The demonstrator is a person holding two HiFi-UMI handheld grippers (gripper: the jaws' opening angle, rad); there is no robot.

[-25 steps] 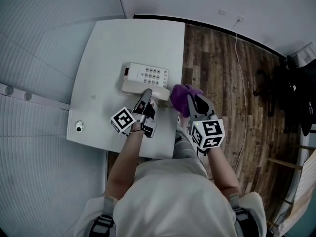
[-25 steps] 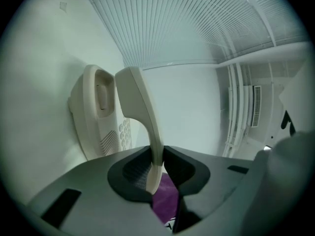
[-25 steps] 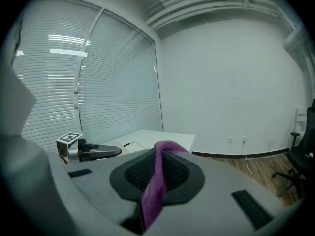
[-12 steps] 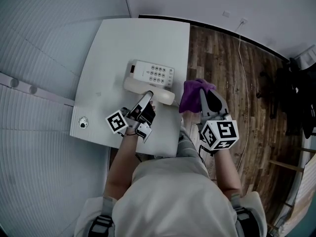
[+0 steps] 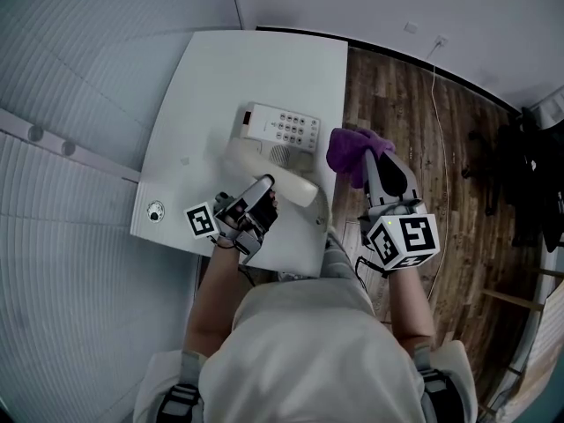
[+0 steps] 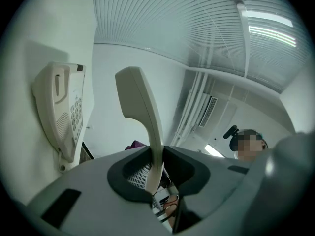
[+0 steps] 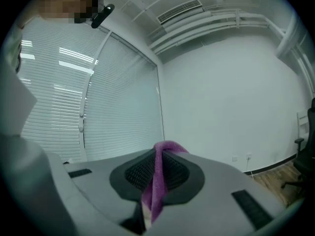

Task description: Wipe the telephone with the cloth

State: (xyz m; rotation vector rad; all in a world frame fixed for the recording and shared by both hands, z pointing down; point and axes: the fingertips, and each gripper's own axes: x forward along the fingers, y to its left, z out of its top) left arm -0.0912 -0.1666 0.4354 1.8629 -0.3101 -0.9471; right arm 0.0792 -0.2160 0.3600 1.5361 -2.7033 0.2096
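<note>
At the near edge of a white table (image 5: 220,69), the left gripper (image 5: 262,189) has its jaws clamped on the narrow middle of a cream handset (image 5: 273,171), holding it up off its cradle with one end angled toward the ceiling. Just beyond it, the telephone base (image 5: 280,130) sits flat on the table near the right edge, keypad facing up and speaker grille uncovered where the handset would rest. Further right, past the table edge and over the wooden floor (image 5: 405,113), a bunched purple cloth (image 5: 352,151) is pinched between the closed jaws of the right gripper (image 5: 377,161), a fold of it standing up between the pads. The cloth hangs apart from both handset and base, touching neither. Judged from this, the task looks to be in its opening stage: both tools are loaded and the handset is out of the way, but no surface is being wiped, and the handset, cradle and keypad all appear left to do.
</note>
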